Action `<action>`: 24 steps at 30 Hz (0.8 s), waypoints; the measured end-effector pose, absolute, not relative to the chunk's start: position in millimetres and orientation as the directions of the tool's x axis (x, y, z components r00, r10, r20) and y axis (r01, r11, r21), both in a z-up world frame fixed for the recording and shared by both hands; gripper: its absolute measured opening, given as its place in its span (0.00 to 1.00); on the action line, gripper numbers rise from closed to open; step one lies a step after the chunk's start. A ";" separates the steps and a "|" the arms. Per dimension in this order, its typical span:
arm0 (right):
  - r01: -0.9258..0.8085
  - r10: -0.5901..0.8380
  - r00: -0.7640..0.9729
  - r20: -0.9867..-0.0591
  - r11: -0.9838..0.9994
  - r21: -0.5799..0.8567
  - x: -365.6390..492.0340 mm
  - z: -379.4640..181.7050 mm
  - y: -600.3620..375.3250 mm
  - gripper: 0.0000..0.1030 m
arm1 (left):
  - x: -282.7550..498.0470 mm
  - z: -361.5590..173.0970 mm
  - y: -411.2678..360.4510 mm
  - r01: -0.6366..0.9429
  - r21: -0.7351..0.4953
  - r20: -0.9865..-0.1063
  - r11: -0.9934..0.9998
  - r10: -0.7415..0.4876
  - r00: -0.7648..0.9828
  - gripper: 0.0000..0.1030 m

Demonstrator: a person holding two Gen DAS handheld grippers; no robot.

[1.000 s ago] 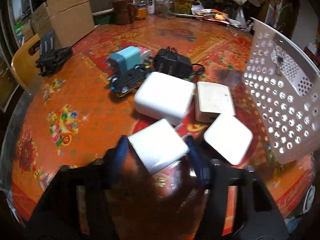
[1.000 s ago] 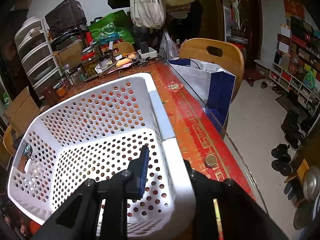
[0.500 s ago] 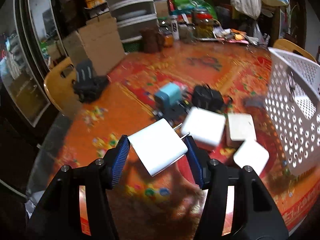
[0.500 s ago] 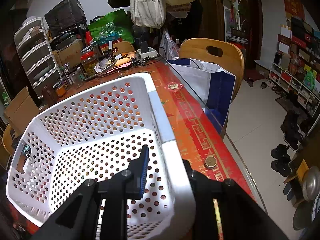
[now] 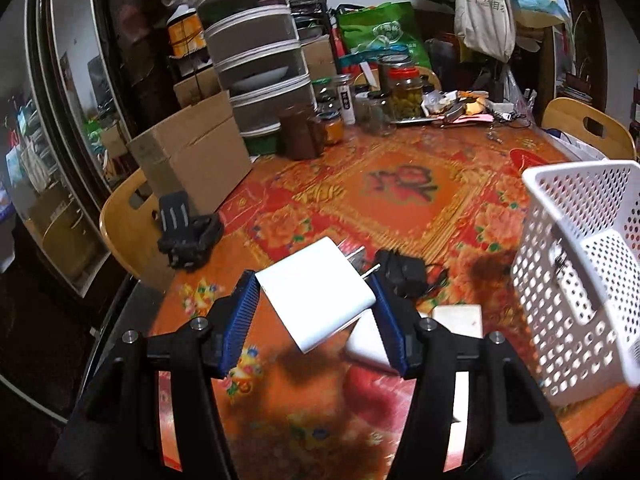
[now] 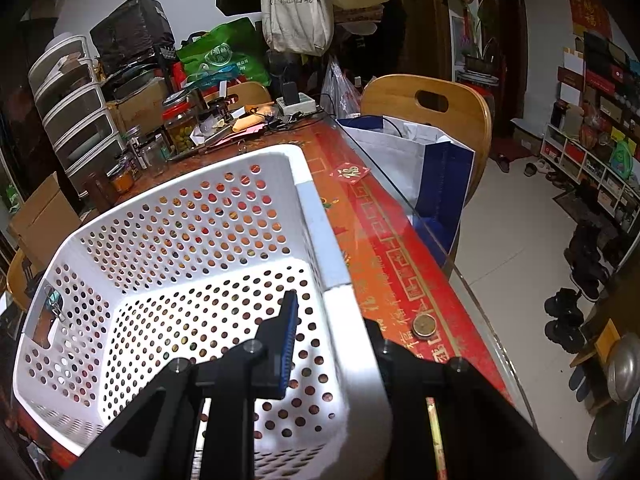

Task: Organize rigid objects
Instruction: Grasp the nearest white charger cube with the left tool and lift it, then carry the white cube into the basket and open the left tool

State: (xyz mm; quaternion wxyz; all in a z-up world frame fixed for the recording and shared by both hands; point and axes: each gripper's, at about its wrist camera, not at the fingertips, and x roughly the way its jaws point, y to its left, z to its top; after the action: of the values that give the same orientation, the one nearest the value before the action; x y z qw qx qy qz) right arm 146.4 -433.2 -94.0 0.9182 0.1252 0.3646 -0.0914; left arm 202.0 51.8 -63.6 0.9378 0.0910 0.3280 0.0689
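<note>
My left gripper (image 5: 316, 314) is shut on a white square power adapter (image 5: 316, 294), metal prongs pointing right, held in the air above the table. Below it lie more white adapters (image 5: 458, 318) and a black adapter with cable (image 5: 402, 272). The white perforated basket (image 5: 576, 280) stands to the right, tilted. My right gripper (image 6: 332, 344) is shut on the basket's near right wall (image 6: 344, 320), one finger inside and one outside. The basket interior (image 6: 180, 280) looks empty.
A cardboard box (image 5: 192, 156), stacked drawers (image 5: 256, 60) and jars (image 5: 404, 92) line the table's far side. A black phone stand (image 5: 184, 232) sits at the left edge by a wooden chair (image 5: 128, 224). A coin (image 6: 424, 325) and a bag (image 6: 420, 176) are right of the basket.
My left gripper has lifted the white adapter off the table and risen well above the other adapters. The right gripper keeps hold of the basket, which shifted slightly.
</note>
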 end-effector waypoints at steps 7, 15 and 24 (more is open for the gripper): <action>0.254 -0.068 0.719 -0.692 0.952 0.171 147.8 -95.8 -433.8 0.19 | 209.5 -35.8 7.6 0.001 0.203 -0.600 0.979 0.124 0.790 0.52; 0.249 -0.058 0.720 -0.692 0.952 0.180 147.5 -96.1 -435.5 0.19 | 217.3 -10.7 -58.1 0.102 0.180 -0.623 0.978 0.033 0.781 0.53; 0.236 -0.039 0.722 -0.691 0.952 0.193 146.3 -95.6 -438.6 0.19 | 233.7 -13.8 -154.0 0.268 0.238 -0.707 0.934 -0.023 0.707 0.53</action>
State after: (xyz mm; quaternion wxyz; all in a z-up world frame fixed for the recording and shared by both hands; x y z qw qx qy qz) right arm 146.3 -438.6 -95.6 0.9180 0.1350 0.3652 -0.0750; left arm 233.7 -154.0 -13.8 0.9092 0.1637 0.3744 -0.0799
